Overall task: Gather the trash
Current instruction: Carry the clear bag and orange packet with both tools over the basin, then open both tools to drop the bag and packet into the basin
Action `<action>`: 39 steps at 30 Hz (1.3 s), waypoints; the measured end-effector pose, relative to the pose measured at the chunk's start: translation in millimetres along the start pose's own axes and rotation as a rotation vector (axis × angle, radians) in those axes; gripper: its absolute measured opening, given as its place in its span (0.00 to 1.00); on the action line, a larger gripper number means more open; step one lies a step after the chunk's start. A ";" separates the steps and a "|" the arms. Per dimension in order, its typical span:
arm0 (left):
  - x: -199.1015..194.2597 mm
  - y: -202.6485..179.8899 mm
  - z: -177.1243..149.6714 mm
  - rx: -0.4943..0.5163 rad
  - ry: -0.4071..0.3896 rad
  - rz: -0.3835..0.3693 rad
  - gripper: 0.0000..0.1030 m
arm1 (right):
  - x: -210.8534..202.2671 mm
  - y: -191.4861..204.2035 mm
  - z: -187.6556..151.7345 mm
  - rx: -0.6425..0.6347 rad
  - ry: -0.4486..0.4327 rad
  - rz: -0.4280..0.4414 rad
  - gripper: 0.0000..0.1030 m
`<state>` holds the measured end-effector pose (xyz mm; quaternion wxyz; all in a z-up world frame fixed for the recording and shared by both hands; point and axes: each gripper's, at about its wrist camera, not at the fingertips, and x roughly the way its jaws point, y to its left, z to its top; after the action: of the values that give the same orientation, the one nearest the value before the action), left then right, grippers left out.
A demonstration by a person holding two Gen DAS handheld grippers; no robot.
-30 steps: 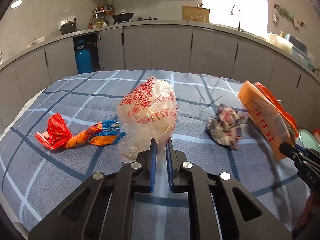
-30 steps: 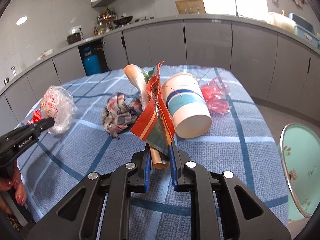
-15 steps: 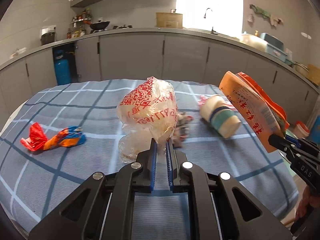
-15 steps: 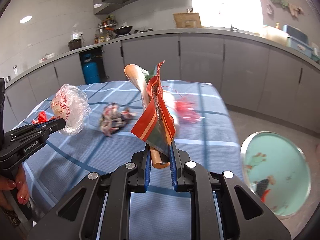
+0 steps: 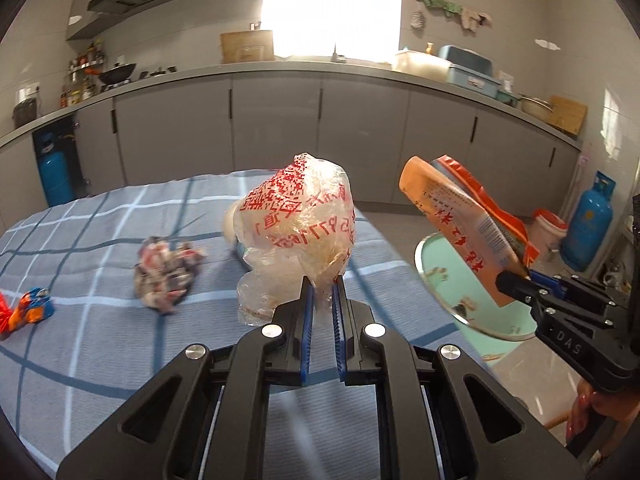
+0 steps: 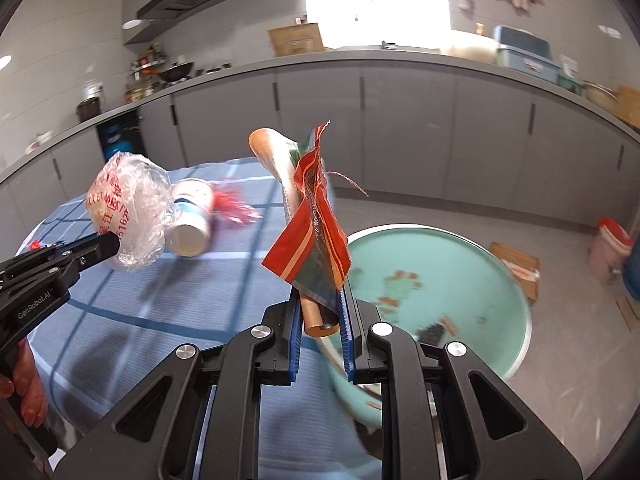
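My left gripper (image 5: 320, 286) is shut on a clear plastic bag with red print (image 5: 298, 222) and holds it above the blue checked tablecloth (image 5: 100, 344). It also shows in the right wrist view (image 6: 128, 212). My right gripper (image 6: 320, 300) is shut on an orange snack wrapper (image 6: 312, 232), held over the rim of a teal bin (image 6: 460, 280) on the floor. In the left wrist view the wrapper (image 5: 460, 232) and right gripper (image 5: 516, 280) hang over the bin (image 5: 432, 276).
On the table lie a crumpled patterned wad (image 5: 166, 276), an orange-blue wrapper (image 5: 28, 308), a paper cup (image 6: 192, 220) on its side and a red plastic scrap (image 6: 232, 206). Grey cabinets (image 5: 360, 136) stand behind. A blue gas cylinder (image 5: 588, 224) stands right.
Both grippers have swung right with their loads, off the table's middle toward its right edge. The teal bin has come into full view under the right gripper.
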<state>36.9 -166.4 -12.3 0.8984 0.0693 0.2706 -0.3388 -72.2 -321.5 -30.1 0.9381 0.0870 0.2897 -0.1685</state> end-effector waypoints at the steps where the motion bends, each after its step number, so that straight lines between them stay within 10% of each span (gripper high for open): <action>1: 3.0 -8.3 1.0 0.007 0.003 -0.011 0.10 | -0.9 -6.9 -2.0 0.013 0.001 -0.009 0.17; 33: 112.3 -147.0 1.4 0.125 0.148 -0.162 0.12 | 21.0 -107.3 -36.1 0.249 0.123 -0.138 0.23; 36: 117.1 -148.2 0.2 0.128 0.161 -0.166 0.19 | 23.4 -108.8 -36.4 0.256 0.132 -0.148 0.29; 39: 117.5 -144.6 -2.1 0.120 0.156 -0.147 0.50 | 22.1 -112.6 -35.1 0.272 0.124 -0.165 0.36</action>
<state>15.8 -342.9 -68.2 0.8416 0.1290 0.3232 -0.4131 -114.4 -422.7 -78.9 0.8811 0.1992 0.3275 -0.2770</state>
